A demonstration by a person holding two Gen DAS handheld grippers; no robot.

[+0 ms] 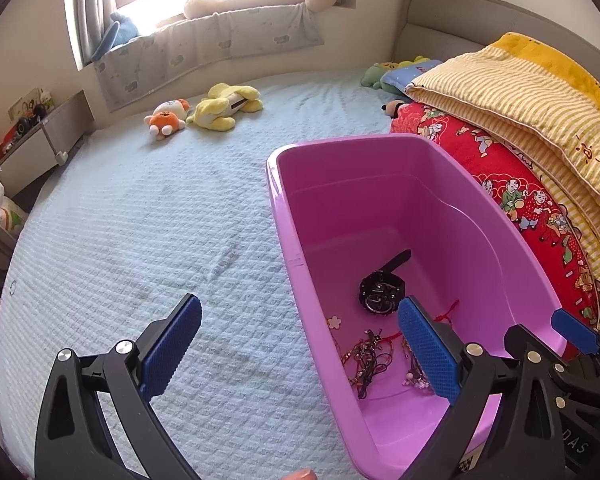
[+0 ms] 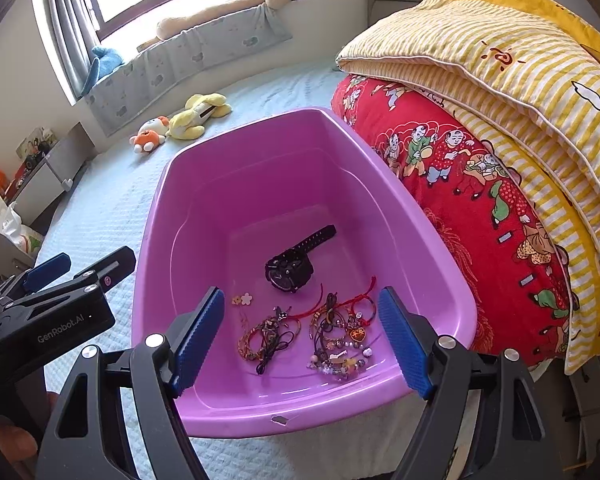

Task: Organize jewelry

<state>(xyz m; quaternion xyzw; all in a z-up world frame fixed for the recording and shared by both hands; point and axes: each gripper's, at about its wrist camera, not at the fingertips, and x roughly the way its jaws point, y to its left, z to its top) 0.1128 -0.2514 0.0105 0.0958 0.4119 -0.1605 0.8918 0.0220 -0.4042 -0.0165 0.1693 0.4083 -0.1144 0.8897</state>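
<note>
Both tongs gape wide and hold nothing. The left gripper (image 1: 300,354) straddles the left wall of the purple tub (image 1: 296,256), one pad over the bedspread (image 1: 140,220), the other inside. The right gripper (image 2: 302,338) hangs over the tub's near end, above the bracelets (image 2: 340,336). The black watch (image 2: 292,268) lies mid-tub, beyond them.

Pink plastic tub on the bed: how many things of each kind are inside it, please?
Black wristwatch: 1
Small flower-shaped charm: 1
Tangled bundles of red and brown cord bracelets: 2; single bracelets cannot be counted
Total inside the pink plastic tub: 4
</note>
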